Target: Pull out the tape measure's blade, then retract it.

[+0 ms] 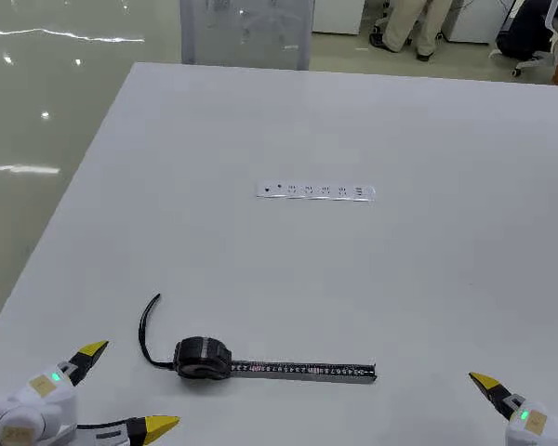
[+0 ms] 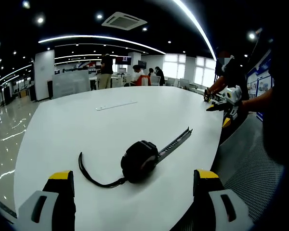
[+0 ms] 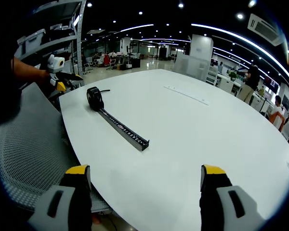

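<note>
A rounded black tape measure (image 1: 203,358) lies near the front edge of the smooth, matte white bench (image 1: 353,279). Its narrow, dark blade (image 1: 302,371) is drawn out flat toward the person's right and ends in a squared hook. A thin black strap (image 1: 147,330) curls off the case's other side. The left tool (image 1: 130,387), white with yellow-tipped jaws, hovers near the case, spread wide and holding nothing. The right tool (image 3: 145,171) hangs well past the blade's end, jaws likewise apart. A flat white strip (image 1: 314,191) lies farther back.

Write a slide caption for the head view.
Black tape measure, blade extended, lies on the white table beside the open left gripper.
</note>
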`<control>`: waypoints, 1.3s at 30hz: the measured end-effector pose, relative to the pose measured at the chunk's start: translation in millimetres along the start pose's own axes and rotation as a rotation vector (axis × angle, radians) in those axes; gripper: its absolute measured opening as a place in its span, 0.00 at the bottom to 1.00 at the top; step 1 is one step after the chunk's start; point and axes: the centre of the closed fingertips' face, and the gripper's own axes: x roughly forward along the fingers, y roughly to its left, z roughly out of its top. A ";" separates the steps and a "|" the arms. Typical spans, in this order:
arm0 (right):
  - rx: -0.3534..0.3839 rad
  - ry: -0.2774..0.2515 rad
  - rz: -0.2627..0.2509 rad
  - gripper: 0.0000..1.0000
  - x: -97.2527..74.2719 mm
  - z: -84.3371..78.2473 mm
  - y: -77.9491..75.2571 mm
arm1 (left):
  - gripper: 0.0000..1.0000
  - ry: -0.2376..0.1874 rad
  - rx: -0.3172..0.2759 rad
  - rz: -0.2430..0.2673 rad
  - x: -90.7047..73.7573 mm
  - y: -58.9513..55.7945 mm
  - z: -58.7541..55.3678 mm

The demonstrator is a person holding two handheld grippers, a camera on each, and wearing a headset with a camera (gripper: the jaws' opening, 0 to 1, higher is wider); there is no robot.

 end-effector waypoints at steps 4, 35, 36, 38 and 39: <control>0.000 0.002 -0.001 0.98 0.0 -0.8 -0.5 | 1.00 0.000 0.000 0.003 -0.2 0.7 -1.0; -0.060 0.034 0.018 0.98 1.0 -0.3 4.2 | 1.00 -0.008 -0.022 0.028 -5.4 3.3 -1.5; -0.060 0.033 0.018 0.98 1.1 0.1 4.0 | 1.00 -0.008 -0.022 0.028 -5.2 3.2 -1.5; -0.060 0.033 0.017 0.98 0.9 0.1 3.6 | 1.00 -0.008 -0.024 0.027 -4.8 2.8 -1.6; -0.060 0.032 0.016 0.98 0.9 0.0 3.3 | 1.00 -0.008 -0.025 0.026 -4.5 2.4 -1.5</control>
